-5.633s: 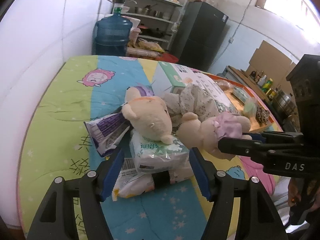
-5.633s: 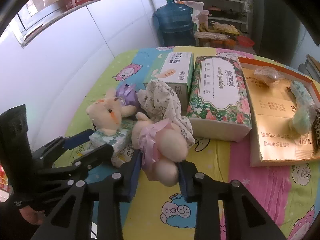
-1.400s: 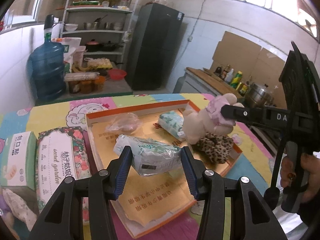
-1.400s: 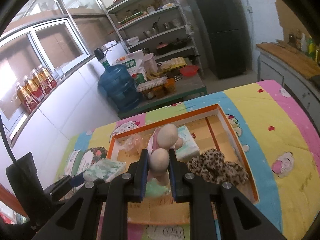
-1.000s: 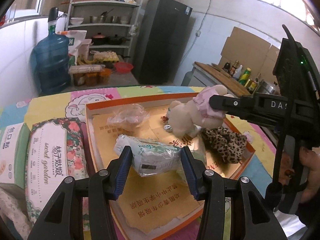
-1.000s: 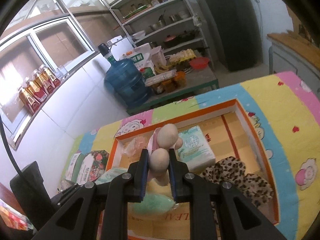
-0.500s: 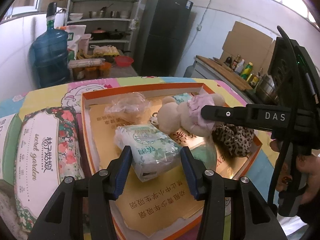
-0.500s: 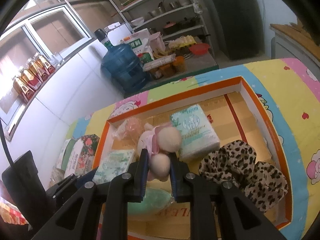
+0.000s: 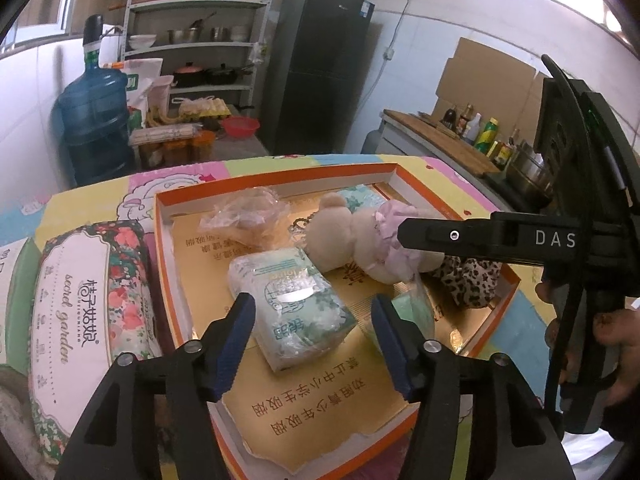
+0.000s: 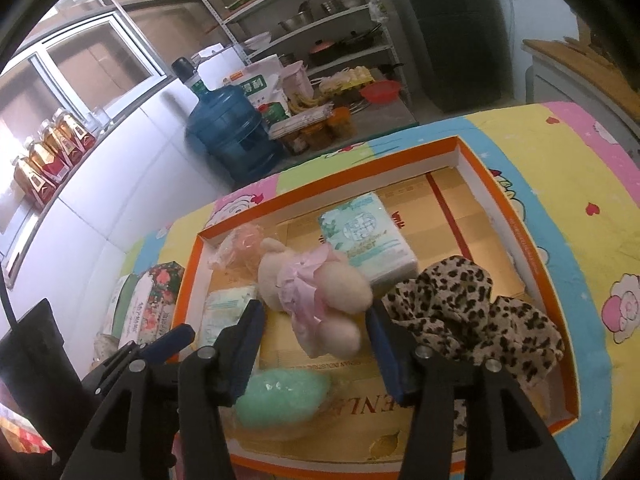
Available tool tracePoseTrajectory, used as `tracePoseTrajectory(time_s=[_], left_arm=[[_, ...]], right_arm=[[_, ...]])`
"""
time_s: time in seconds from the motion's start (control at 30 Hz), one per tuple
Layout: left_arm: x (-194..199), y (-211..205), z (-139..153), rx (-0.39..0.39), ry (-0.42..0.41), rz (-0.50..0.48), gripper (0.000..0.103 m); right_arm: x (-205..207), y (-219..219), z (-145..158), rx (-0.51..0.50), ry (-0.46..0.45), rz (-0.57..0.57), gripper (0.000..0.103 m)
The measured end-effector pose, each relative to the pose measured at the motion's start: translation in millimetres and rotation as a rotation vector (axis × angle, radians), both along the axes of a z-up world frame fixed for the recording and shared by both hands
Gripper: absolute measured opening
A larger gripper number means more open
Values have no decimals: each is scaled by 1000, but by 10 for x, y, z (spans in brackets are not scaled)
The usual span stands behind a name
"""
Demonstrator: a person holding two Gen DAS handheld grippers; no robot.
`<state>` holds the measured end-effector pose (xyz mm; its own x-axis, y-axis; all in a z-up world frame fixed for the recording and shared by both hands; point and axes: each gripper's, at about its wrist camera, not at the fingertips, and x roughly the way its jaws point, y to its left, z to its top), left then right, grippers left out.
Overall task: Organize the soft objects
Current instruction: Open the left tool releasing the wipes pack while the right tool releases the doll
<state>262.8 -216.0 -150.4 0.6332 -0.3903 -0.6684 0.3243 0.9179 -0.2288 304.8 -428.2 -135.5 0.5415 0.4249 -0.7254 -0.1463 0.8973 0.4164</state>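
Observation:
An orange-rimmed cardboard tray (image 9: 276, 178) (image 10: 524, 240) lies on the colourful bedsheet. My left gripper (image 9: 312, 320) is open, with a green tissue pack (image 9: 288, 300) lying loose in the tray between its fingers. My right gripper (image 10: 316, 332) is open around a plush bear in a pink dress (image 10: 316, 292) (image 9: 360, 236), which lies in the tray. The tissue pack also shows in the right wrist view (image 10: 226, 312).
The tray also holds a second tissue pack (image 10: 366, 236), a leopard-print cloth (image 10: 472, 312), a mint soft item in plastic (image 10: 280, 400) and a pink bagged item (image 9: 244, 220). A floral tissue box (image 9: 84, 304) lies left of the tray. A blue water jug (image 9: 94, 124) stands behind.
Both grippers carried their loads from the sheet over to the tray and lowered them. Within the last half second both opened; the tissue pack and the bear now rest in the tray.

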Motion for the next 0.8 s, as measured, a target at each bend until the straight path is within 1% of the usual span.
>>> tracePoseTrajectory(time_s=[0.07,0.37,0.8], left_arm=[[-10,13,19,-1,-5,2,66],[-114,27,165,-12,-35,-9,66],[-348,144,344,-22,-59,-41,66]], right_arm=[[-24,-22,22,-4,-2,-10,52],[-197,-83,215,-35,-44,-50,52],[-539,7,494,-89,-94,-92,52]])
